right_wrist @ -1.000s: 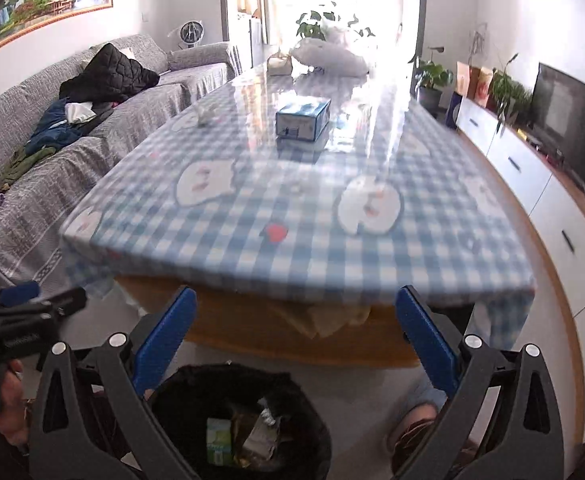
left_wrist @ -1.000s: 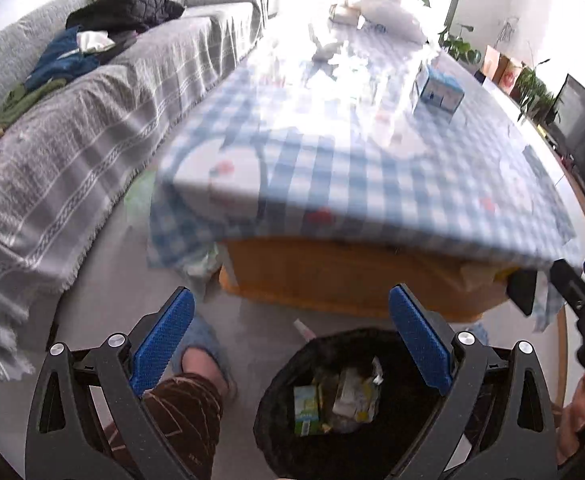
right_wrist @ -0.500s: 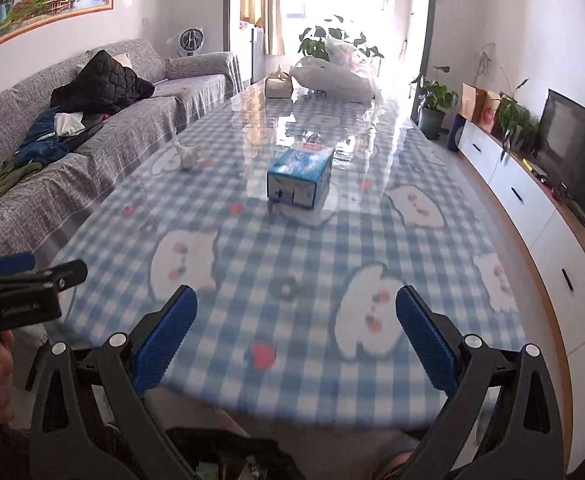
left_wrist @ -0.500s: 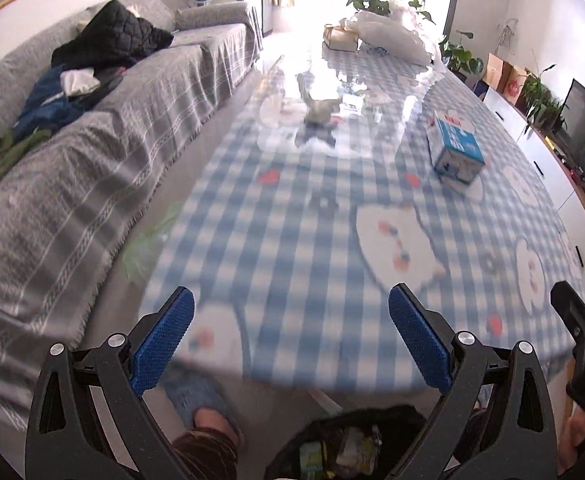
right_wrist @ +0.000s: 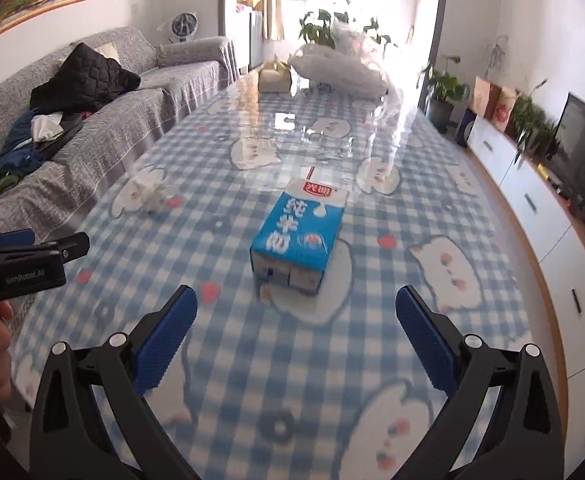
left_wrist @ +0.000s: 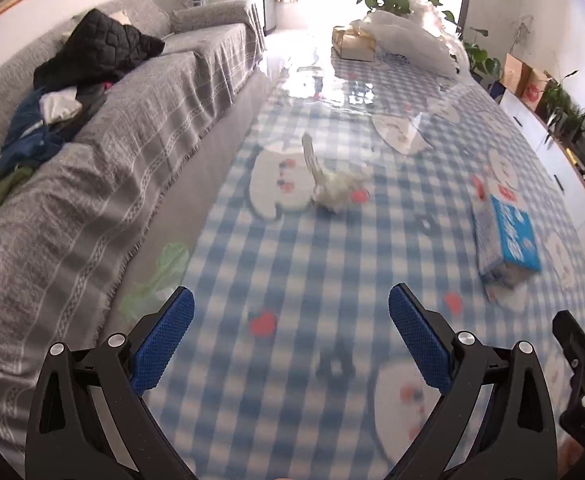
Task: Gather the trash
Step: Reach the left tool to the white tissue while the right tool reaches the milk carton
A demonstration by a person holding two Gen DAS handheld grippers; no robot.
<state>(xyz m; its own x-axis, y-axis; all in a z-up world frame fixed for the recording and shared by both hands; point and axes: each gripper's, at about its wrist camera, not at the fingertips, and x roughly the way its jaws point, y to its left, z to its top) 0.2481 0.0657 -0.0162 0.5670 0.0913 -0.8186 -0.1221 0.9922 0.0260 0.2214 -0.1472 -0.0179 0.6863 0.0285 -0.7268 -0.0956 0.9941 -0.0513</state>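
A crumpled white wrapper point(left_wrist: 334, 188) lies on the blue checked tablecloth point(left_wrist: 312, 280), some way ahead of my left gripper point(left_wrist: 288, 332), which is open and holds nothing. A blue and white milk carton point(right_wrist: 300, 236) lies on its side just ahead of my right gripper point(right_wrist: 296, 336), also open with nothing in it. The carton point(left_wrist: 506, 240) shows at the right of the left wrist view. The wrapper point(right_wrist: 150, 196) sits far left in the right wrist view. The left gripper's body point(right_wrist: 16, 268) shows there too, held by a hand.
A grey sofa point(left_wrist: 92, 160) with piled clothes runs along the table's left side. A tissue box point(right_wrist: 274, 76) and a white plastic bag point(right_wrist: 340, 68) sit at the far end. White cabinets point(right_wrist: 552, 232) and a TV line the right. A green bag point(left_wrist: 156, 280) lies on the floor.
Both grippers have risen from over the black bin on the floor and moved forward over the table. The bin has dropped out of view. The carton and wrapper are now closer.
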